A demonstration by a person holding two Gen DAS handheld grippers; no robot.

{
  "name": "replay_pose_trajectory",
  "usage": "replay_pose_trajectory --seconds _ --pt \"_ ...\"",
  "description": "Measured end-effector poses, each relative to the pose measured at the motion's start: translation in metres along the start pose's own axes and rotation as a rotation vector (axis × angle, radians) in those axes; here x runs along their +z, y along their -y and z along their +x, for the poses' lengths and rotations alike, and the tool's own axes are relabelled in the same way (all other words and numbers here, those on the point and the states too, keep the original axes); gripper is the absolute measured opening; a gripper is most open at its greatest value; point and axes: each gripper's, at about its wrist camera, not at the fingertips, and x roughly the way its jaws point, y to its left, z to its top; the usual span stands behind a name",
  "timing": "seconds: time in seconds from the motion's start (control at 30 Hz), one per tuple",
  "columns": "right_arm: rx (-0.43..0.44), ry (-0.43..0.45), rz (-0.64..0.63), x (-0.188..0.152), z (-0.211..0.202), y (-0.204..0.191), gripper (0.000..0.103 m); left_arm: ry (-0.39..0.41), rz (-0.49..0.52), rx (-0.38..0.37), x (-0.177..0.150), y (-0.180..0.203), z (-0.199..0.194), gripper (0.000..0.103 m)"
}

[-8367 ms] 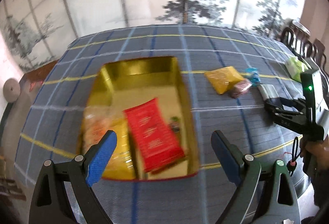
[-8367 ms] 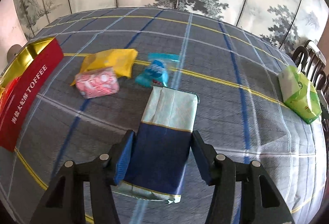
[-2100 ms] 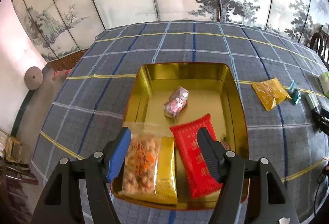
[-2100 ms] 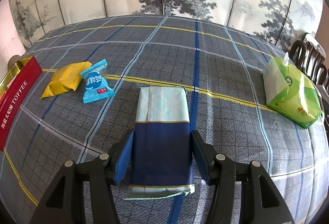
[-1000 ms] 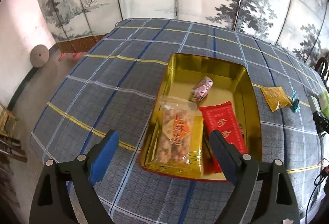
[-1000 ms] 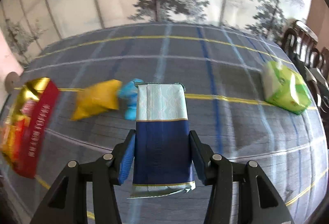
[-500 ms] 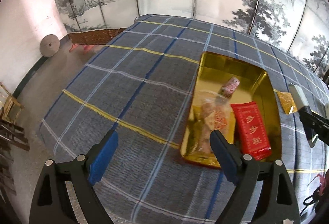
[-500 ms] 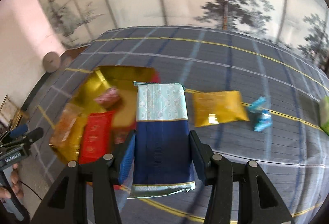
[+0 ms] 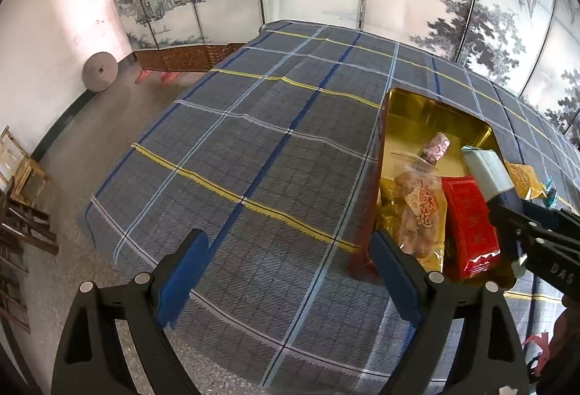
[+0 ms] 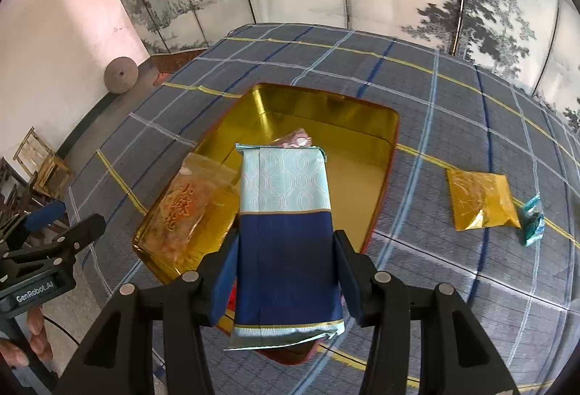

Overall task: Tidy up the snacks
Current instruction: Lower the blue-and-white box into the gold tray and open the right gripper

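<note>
Your right tool pinches the blue-and-pale packet over the gold tin on the checked bench; lower it onto the bare floor at the tin's right, clear of the twist-snack bag and pink sweet. Your left tool hangs spread and empty beside the tin. A yellow pouch and teal sweet wait outside

A navy and pale-blue packet hangs lengthwise over the open gold tin, which holds a peanut-snack bag at 9 o'clock. A yellow packet lies at 3 o'clock.
</note>
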Motion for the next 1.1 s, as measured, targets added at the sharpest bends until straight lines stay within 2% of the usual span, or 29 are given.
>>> replay_pose_trajectory --seconds 0.73,1.1 --pt "-0.052 -0.025 -0.026 -0.003 0.026 -0.027 0.051 -0.004 -0.036 0.008 -0.006 -0.020 -0.004 0.089" --pt "-0.016 -0.026 -0.042 -0.005 0.025 -0.031 0.056 -0.008 -0.036 -0.001 -0.008 -0.019 -0.004 0.089"
